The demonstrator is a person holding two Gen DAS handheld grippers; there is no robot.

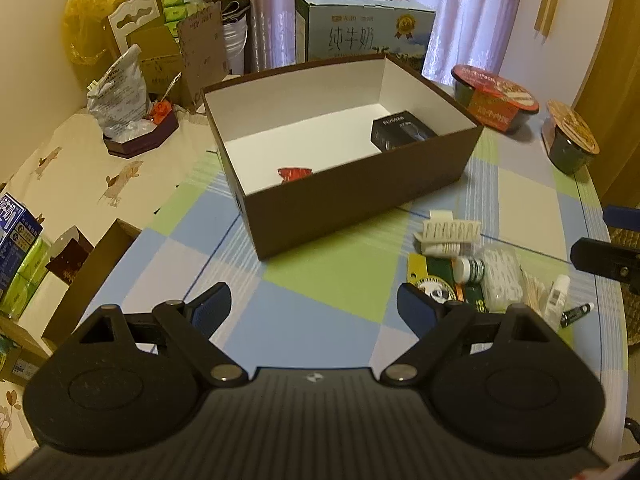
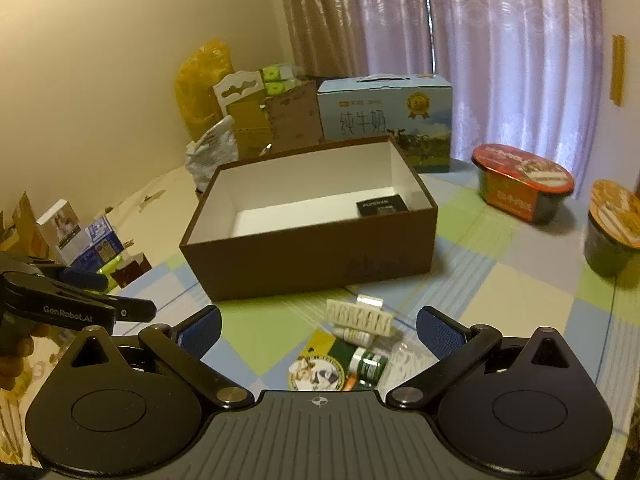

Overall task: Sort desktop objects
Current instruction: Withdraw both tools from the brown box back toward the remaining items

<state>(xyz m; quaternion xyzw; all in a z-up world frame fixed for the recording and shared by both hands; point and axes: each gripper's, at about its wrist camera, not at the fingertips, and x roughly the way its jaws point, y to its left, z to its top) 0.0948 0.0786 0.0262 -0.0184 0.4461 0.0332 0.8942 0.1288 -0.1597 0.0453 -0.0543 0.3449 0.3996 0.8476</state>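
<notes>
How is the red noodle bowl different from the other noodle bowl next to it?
The red noodle bowl has a red lid; the orange noodle bowl has an orange-brown lid. The red one stands farther back, nearer the curtain; the orange one stands nearer the table's edge. Both are dark, sealed and outside the brown box.

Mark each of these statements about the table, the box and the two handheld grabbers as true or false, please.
1. The brown box is open on top. True.
2. A small black box lies inside it. True.
3. The left gripper holds a bottle. False: nothing is between its fingers.
4. The hair clip is inside the box. False: it lies on the tablecloth in front of it.
5. The right gripper stands open. True.
</notes>
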